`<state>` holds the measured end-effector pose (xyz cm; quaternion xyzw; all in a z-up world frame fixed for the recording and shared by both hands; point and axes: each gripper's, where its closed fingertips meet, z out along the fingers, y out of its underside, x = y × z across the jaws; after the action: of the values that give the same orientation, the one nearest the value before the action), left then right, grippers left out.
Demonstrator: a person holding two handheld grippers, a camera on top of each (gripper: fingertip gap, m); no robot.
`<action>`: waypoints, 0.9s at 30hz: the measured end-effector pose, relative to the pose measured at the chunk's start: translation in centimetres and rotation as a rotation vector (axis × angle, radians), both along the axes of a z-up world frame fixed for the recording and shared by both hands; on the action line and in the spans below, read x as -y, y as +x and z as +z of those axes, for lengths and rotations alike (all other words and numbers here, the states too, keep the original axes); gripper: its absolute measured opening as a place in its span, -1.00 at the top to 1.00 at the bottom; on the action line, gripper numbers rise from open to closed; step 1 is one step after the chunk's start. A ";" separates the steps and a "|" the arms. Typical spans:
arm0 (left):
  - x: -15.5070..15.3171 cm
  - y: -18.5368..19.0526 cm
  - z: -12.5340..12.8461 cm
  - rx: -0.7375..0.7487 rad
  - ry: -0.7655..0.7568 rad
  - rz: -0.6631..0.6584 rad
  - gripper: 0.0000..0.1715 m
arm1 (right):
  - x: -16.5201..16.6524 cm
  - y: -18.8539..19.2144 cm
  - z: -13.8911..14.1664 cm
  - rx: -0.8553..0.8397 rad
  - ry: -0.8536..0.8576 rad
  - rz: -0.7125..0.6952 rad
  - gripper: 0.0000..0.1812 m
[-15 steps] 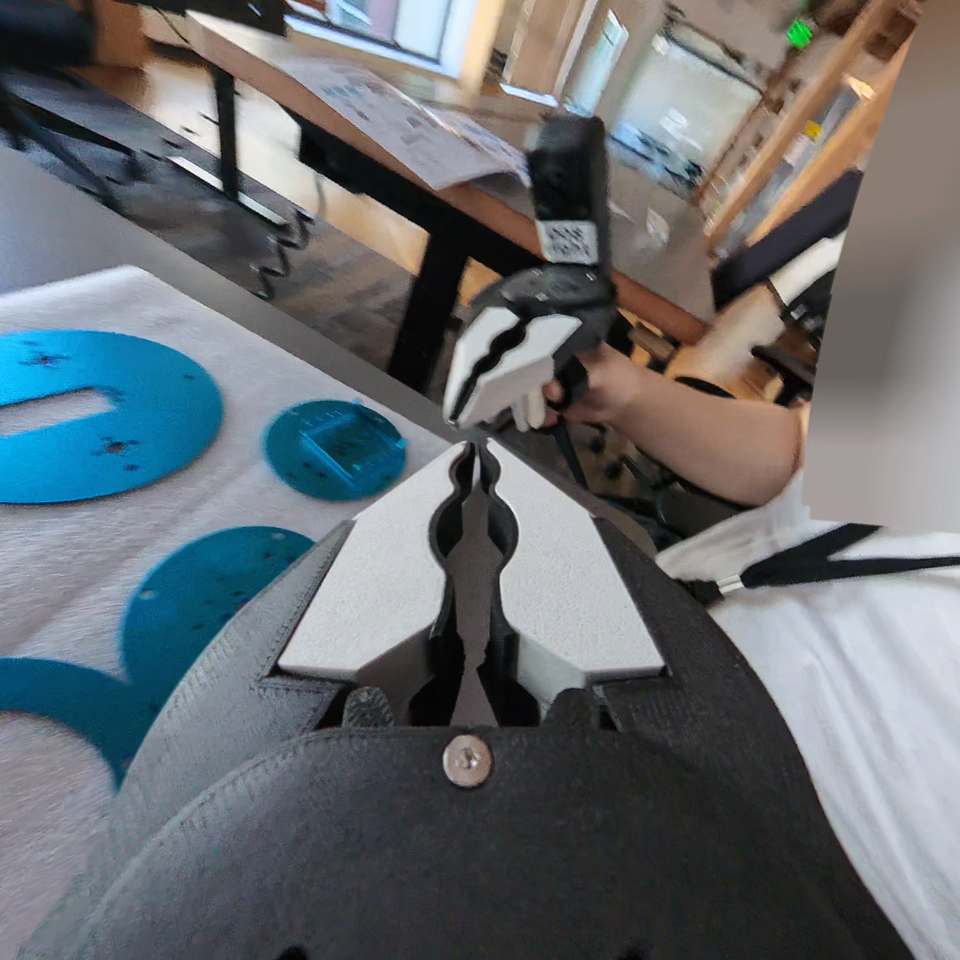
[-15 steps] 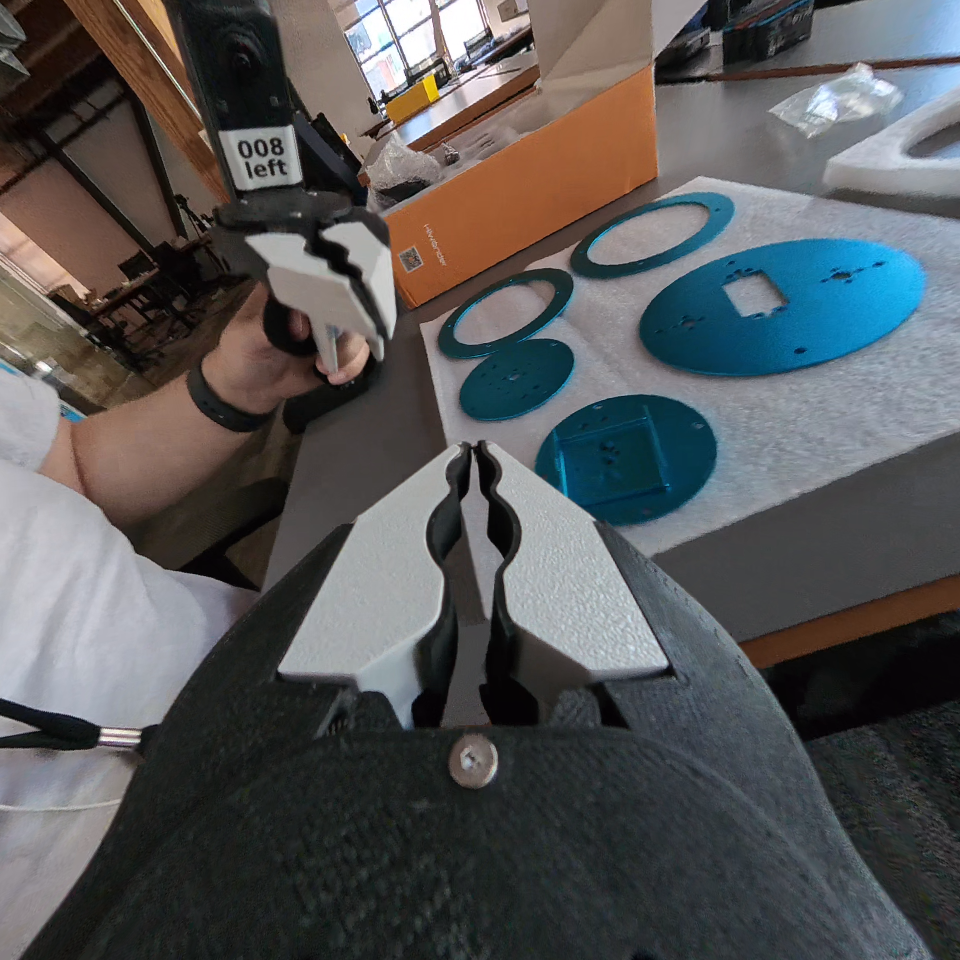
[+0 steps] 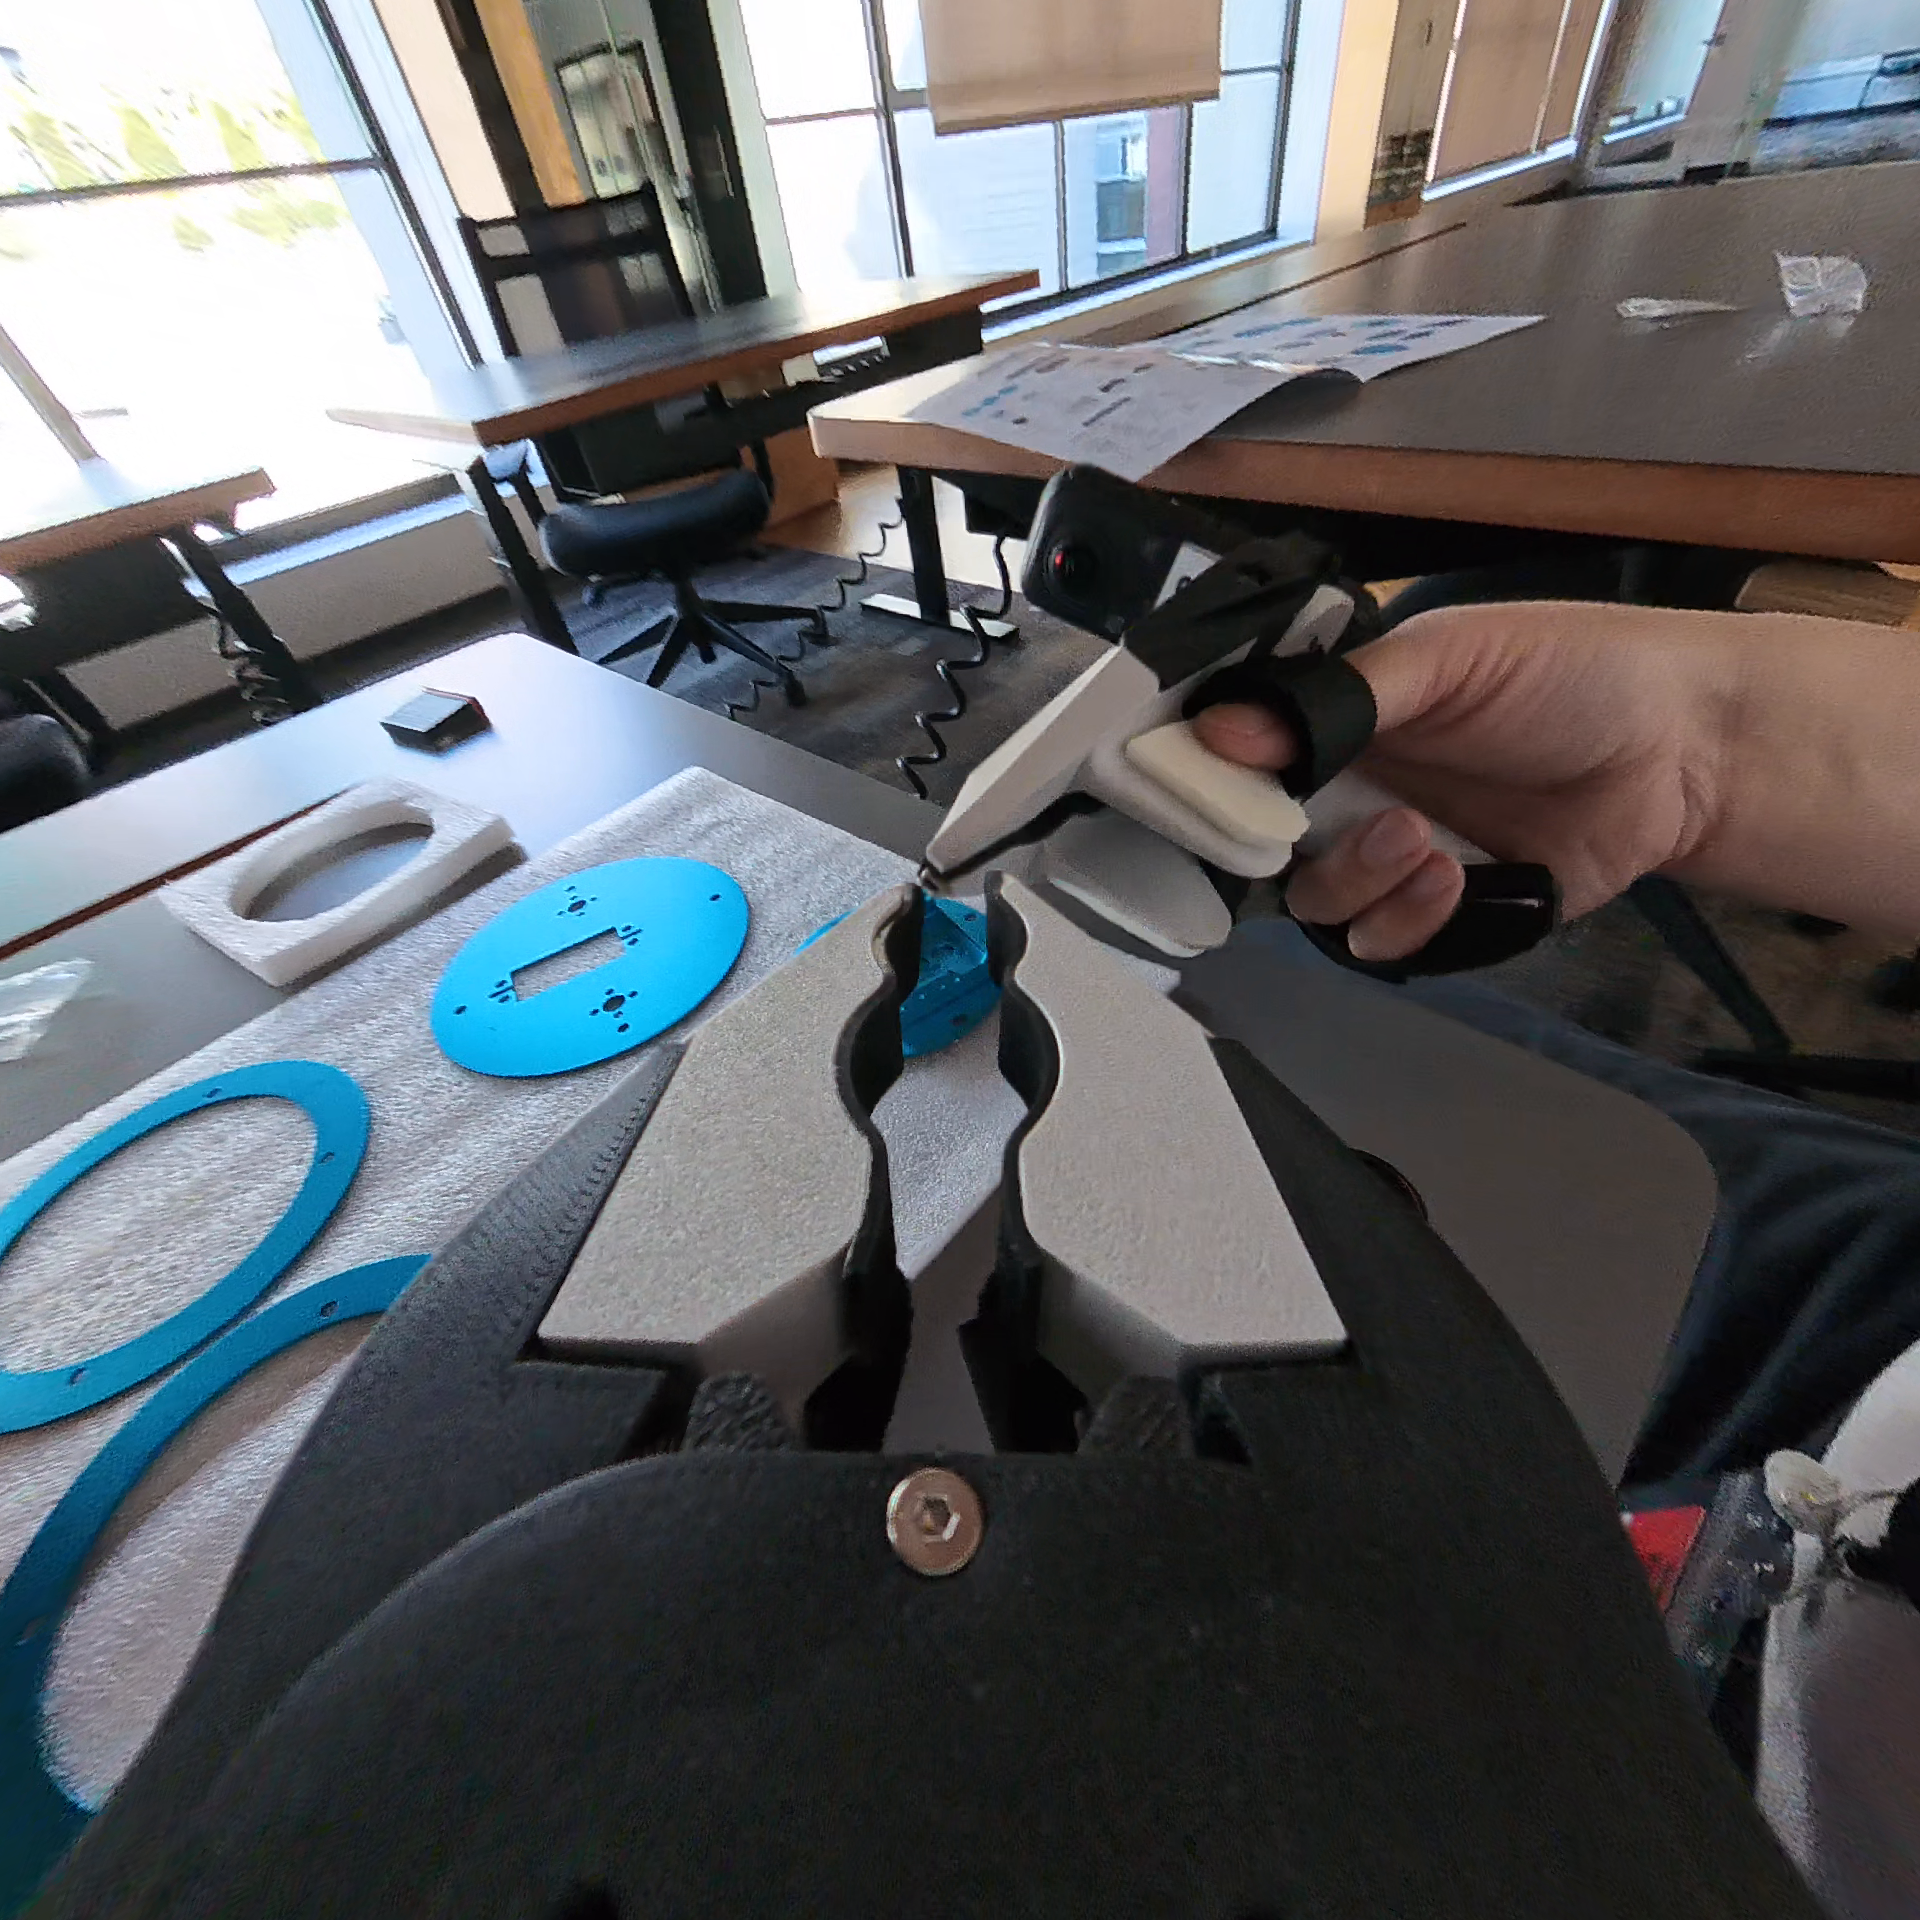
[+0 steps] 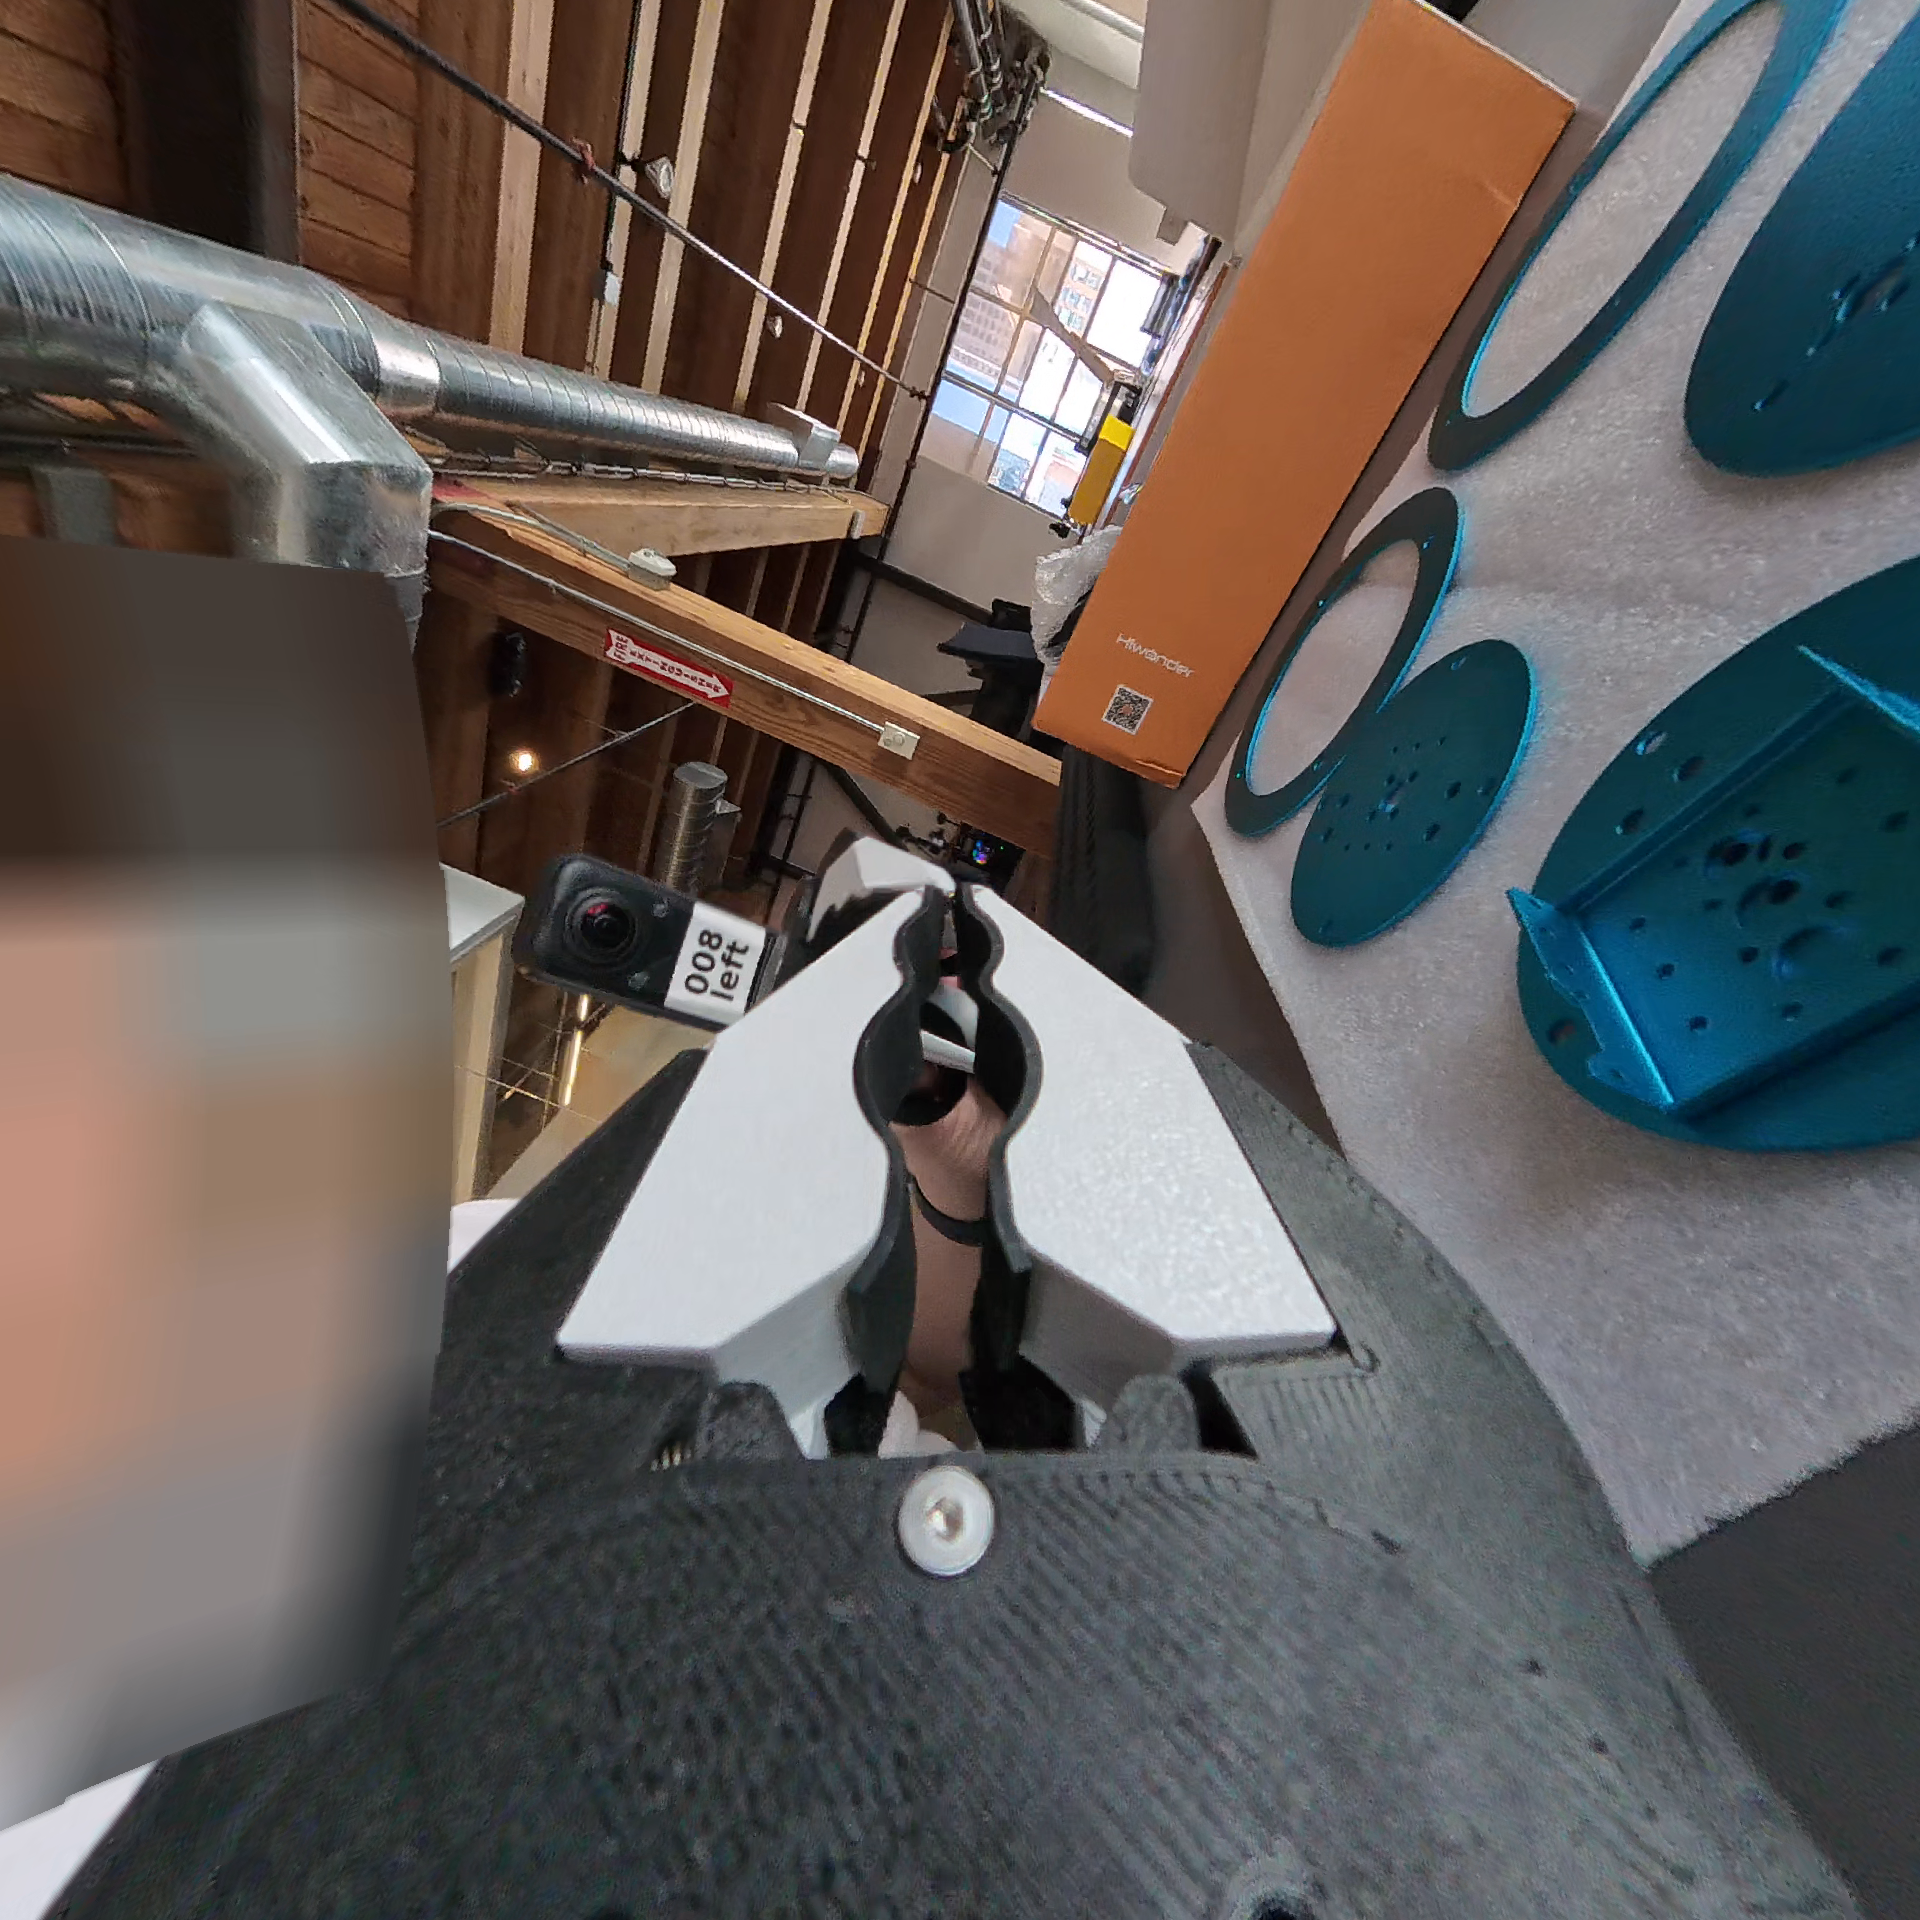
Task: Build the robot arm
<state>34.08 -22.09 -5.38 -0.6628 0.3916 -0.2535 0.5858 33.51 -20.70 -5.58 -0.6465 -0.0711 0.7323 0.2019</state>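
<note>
Both grippers have swung round since the earlier frame: they now meet tip to tip low over the foam sheet [image 3: 582,1122], no longer raised in the air off the edge of the worktop [image 3: 520,727].

The left gripper [image 3: 951,899], shut before, has its fingers a little apart with nothing between them. The right gripper [image 4: 948,896] has its fingers together, and whether anything small is pinched at the tips I cannot tell. In the left wrist view its point sits just above the left fingertips.

Seen through the left gap, just beyond the tips, lies a blue disc with a raised bracket [image 3: 940,977], flat on the foam and untouched. Farther out on the foam lie a large blue disc with a rectangular hole [image 3: 592,966] and two blue rings [image 3: 177,1236], all loose and unjoined. A white foam frame [image 3: 343,873] rests on the worktop beside the sheet.

Only the left wrist view shows the hand [image 3: 1558,769] on the right gripper and how the tips meet. Only the right wrist view shows the bracket's drilled face, a small plain disc [image 4: 1413,790] and an orange box [image 4: 1299,416].
</note>
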 end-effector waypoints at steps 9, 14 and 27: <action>-0.8 -0.3 -0.4 -0.025 0.039 0.092 0.99 | -0.2 -0.7 -0.2 -0.052 -0.072 -0.018 1.00; -0.7 -0.2 -0.8 -0.037 0.026 0.082 1.00 | -0.2 -0.4 -0.6 -0.055 -0.101 -0.021 1.00; -0.6 -0.2 -0.8 -0.053 0.046 0.099 1.00 | -0.2 -0.5 -0.3 -0.091 -0.112 -0.013 1.00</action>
<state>33.91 -21.45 -6.18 -0.6742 0.3794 -0.1972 0.6022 33.02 -20.46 -5.87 -0.6232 -0.0164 0.7624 0.1733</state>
